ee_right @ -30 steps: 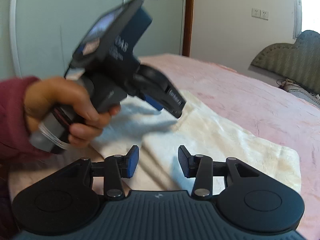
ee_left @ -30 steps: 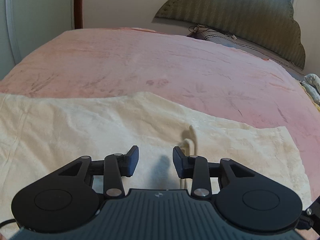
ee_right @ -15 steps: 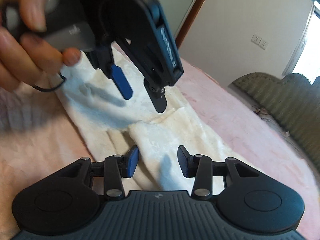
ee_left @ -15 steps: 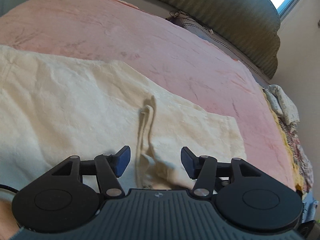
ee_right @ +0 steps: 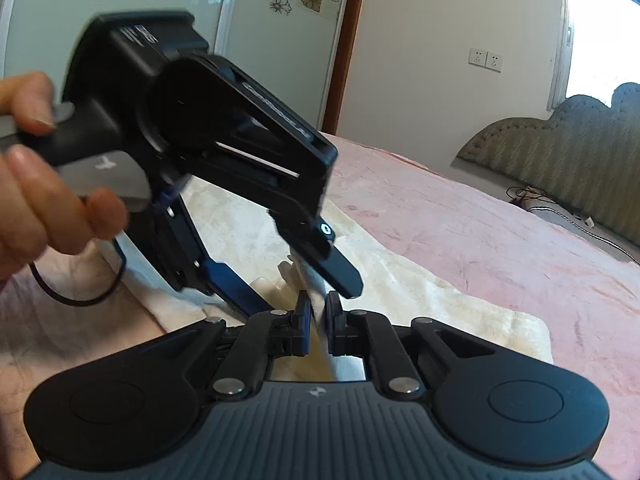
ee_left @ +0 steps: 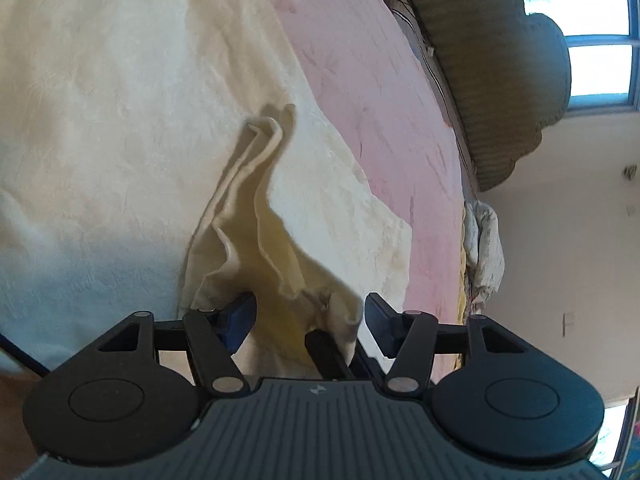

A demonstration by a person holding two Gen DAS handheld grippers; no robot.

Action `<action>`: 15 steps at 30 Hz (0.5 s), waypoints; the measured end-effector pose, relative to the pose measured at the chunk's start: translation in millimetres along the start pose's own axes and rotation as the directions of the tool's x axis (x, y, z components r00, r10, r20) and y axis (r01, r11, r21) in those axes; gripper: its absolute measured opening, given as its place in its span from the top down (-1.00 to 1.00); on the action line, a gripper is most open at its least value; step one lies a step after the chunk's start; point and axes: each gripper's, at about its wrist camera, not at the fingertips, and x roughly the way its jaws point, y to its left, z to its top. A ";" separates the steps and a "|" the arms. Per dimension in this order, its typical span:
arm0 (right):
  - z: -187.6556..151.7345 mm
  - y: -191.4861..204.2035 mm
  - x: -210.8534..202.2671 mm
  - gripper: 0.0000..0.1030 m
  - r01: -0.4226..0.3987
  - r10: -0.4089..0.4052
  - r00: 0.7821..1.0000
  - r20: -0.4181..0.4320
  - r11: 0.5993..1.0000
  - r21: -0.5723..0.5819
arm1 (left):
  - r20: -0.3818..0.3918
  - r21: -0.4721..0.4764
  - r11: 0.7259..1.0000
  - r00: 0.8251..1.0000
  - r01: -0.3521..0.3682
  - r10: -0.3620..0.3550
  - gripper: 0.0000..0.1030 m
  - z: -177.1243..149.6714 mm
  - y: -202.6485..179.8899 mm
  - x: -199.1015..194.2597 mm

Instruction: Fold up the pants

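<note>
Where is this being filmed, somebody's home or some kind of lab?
Most likely a bedroom in a home. The cream pants lie on a bed under a pink blanket, with a padded scalloped headboard at its far end. A glass door with flower stickers and wall sockets also look domestic.

Right black two-finger tongs [ee_right: 317, 322] just clamped on cream fabric fold; left black tongs [ee_left: 306, 316] parted, astride it, tilted downward.
</note>
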 end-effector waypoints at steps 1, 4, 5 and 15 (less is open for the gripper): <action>-0.6 1.6 0.9 0.84 -0.007 0.007 1.000 -0.004 1.000 -0.008 | 0.015 -0.022 1.000 1.000 0.005 -0.005 -0.07 -0.7 3.4 0.1; -7.0 8.4 5.5 0.84 -0.016 0.015 1.000 -0.027 0.999 -0.036 | 0.051 -0.009 1.000 0.999 -0.008 0.008 0.58 -1.5 3.2 -3.5; -7.7 9.3 8.1 0.84 -0.019 0.018 0.999 -0.031 0.999 -0.038 | 0.064 0.010 1.000 0.998 -0.024 0.023 0.59 -1.1 1.2 -5.9; -7.9 11.3 25.8 0.79 -0.097 0.097 0.995 -0.029 0.995 -0.013 | 0.186 0.208 0.952 0.964 -0.226 0.189 0.75 -15.5 -17.9 -17.0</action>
